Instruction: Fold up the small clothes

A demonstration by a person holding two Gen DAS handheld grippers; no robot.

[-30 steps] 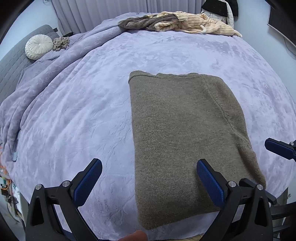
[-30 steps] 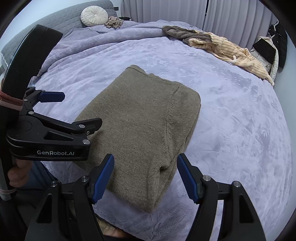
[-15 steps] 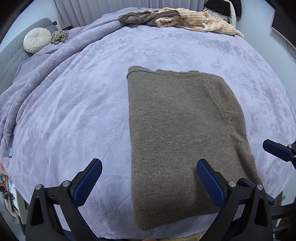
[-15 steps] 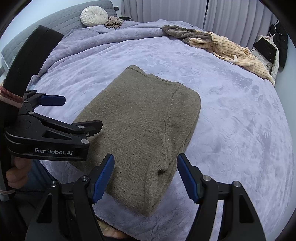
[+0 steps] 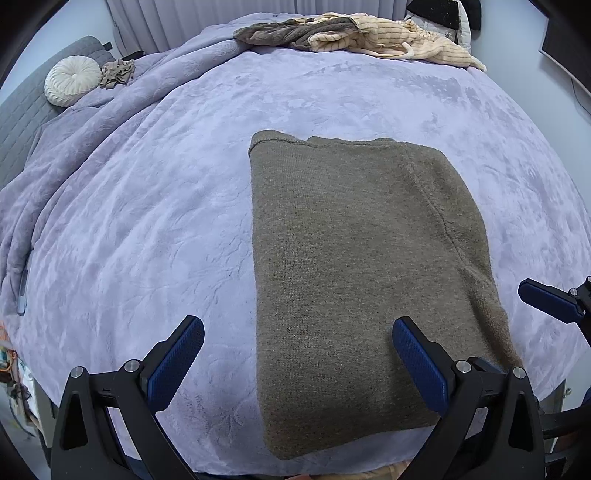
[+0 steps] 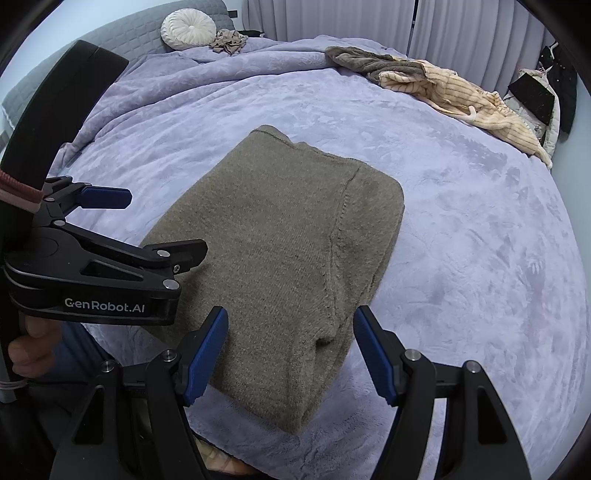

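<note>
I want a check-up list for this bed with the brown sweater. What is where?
Surface: lilac plush bedspread, wrinkled toward the headboard.
Job's things: olive-brown knitted sweater lies folded in a flat rectangle near the bed's front edge.
Clutter: heap of grey-brown and cream striped clothes at the far edge; small beige crumpled cloth beside a round white pleated cushion.
Grippers: left gripper and right gripper both open, above the sweater's near end, holding nothing.
Cables: a thin dark wire on the wall at the far right.
Surroundings: grey quilted headboard, pale curtains.
</note>
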